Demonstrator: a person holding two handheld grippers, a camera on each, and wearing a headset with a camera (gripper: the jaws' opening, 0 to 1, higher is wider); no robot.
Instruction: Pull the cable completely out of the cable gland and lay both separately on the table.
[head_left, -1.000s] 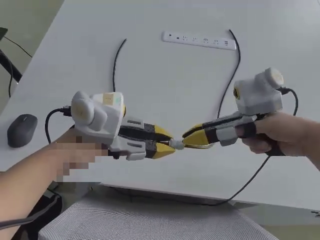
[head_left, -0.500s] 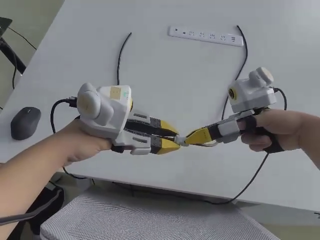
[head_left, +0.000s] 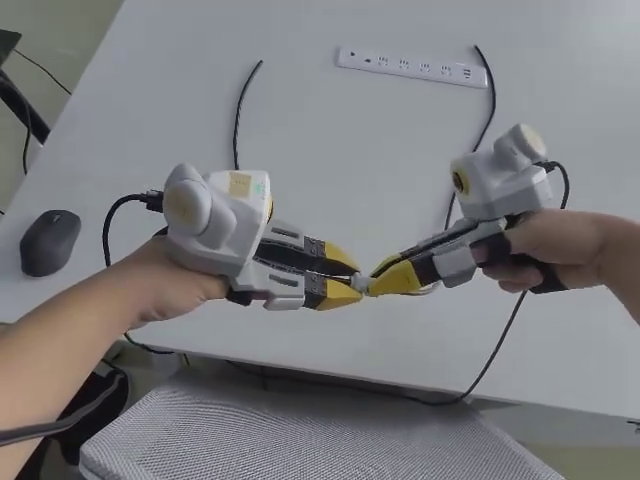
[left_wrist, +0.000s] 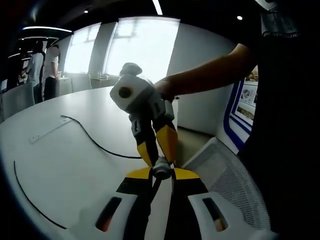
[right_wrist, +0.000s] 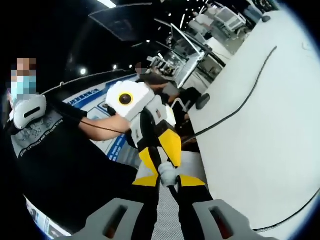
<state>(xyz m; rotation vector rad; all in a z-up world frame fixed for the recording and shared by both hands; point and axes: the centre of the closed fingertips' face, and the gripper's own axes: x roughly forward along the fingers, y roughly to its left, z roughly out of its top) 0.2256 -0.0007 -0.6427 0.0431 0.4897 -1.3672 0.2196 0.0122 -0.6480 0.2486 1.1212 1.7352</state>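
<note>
- The left tongs (head_left: 352, 283) are almost closed on the small grey gland (head_left: 364, 285), held in the air above the near edge of the counter (head_left: 350, 150).
- The right tongs (head_left: 382, 278), also narrow, meet them tip to tip and seem to pinch the dark cable (right_wrist: 173, 191) just beside the gland; this grip is too small to see clearly.
- I think the pull should go in one straight line along the cable, without bending, both sides squeezed firmly.
- Working further over the counter is safer: a slipped part could fall onto the chair (head_left: 300, 440).
</note>
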